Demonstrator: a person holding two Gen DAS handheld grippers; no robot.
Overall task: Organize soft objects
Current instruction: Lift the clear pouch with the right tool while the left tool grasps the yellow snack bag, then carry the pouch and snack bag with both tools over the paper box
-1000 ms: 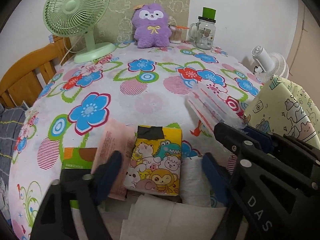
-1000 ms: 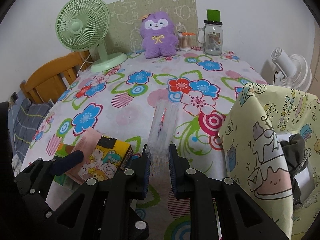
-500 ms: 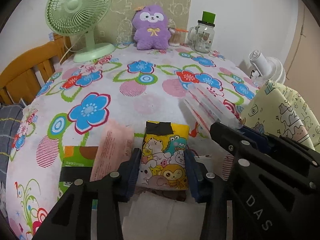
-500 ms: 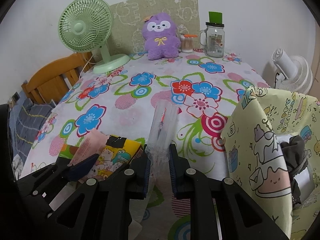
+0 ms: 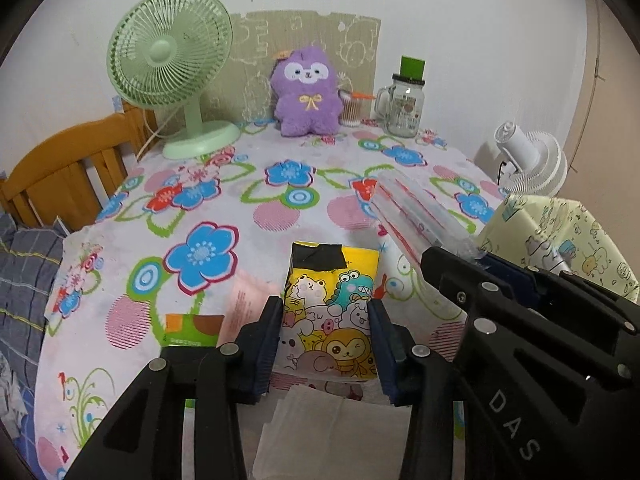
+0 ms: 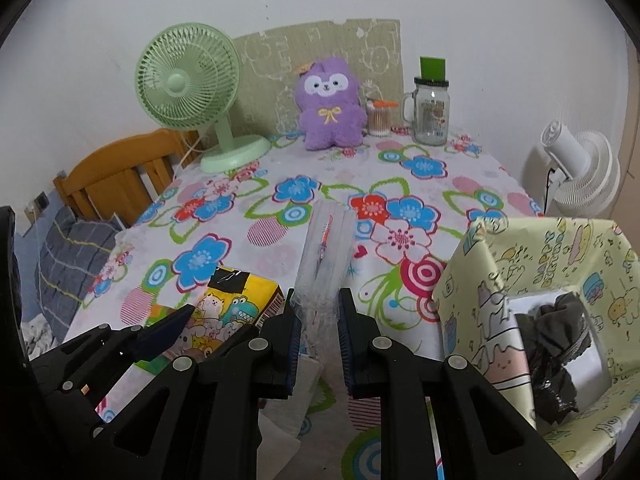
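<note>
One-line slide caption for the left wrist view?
Left gripper clamps yellow cartoon-animal tissue pack above flowered tablecloth.

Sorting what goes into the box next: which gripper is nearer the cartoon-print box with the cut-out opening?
Right. The right gripper sits just beside the cartoon-print box; the left gripper is farther away, beyond the right one.

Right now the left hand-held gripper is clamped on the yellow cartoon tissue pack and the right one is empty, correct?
Not quite. The left hand-held gripper does clamp the yellow cartoon tissue pack, but the right hand-held gripper isn't empty: the right wrist view shows it shut on a clear plastic packet.
</note>
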